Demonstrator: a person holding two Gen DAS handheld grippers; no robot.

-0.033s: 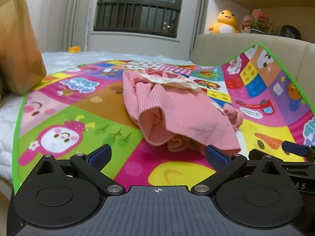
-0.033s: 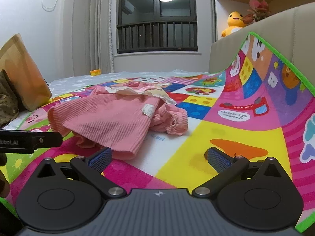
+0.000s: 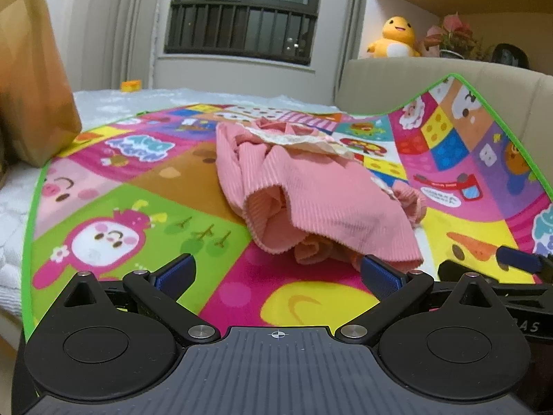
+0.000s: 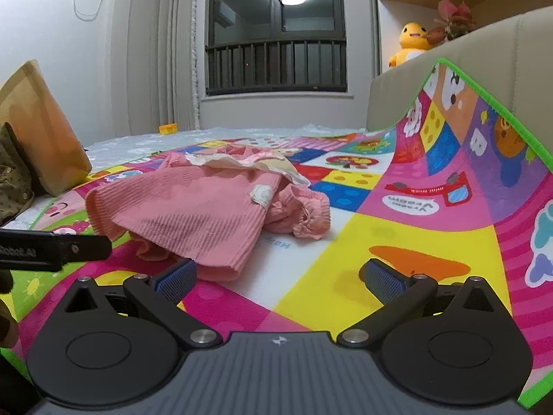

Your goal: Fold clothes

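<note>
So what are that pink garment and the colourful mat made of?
The pink garment looks like soft ribbed knit, matte, judging by its fine parallel ridges. The mat seems to be smooth printed foam or plastic with a faint sheen, though that is uncertain.

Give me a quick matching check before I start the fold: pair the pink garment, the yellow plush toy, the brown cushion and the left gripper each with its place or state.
Things:
1. pink garment
2. yellow plush toy
3. brown cushion
4. left gripper

Places or states:
A. on the ledge above the beige headboard
B. crumpled on the colourful play mat
C. open, holding nothing
D. standing at the mat's left edge

Pairs: 1-B, 2-A, 3-D, 4-C
</note>
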